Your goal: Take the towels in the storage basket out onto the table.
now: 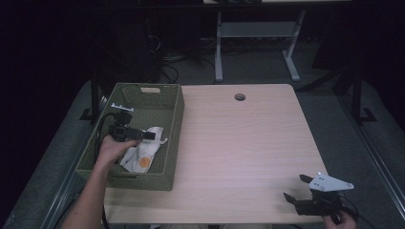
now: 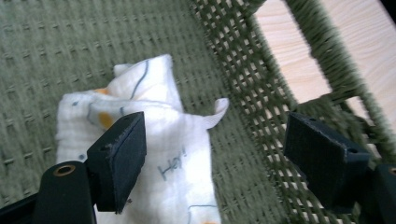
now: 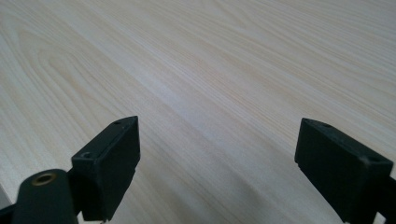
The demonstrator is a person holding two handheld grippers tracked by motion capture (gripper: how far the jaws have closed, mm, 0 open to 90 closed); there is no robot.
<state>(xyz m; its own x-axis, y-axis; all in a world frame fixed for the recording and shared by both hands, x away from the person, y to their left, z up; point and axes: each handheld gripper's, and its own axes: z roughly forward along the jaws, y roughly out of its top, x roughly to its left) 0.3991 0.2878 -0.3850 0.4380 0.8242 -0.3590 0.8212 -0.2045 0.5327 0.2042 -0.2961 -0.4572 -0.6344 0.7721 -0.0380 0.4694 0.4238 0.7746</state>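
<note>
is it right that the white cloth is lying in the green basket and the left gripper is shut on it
Not quite. The white cloth does lie in the green basket, but the left gripper is open: the left gripper view shows its jaws wide apart over the cloth, not clamped on it.

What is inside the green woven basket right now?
A folded white cloth with orange and blue print lies on the basket floor, the open left gripper over it. Anything beneath the cloth is hidden.

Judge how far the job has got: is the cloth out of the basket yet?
Not yet. The white cloth lies on the floor of the green basket. The left gripper is open over it, not gripping. The right gripper is open over the bare table. Grasping and lifting remain.
</note>
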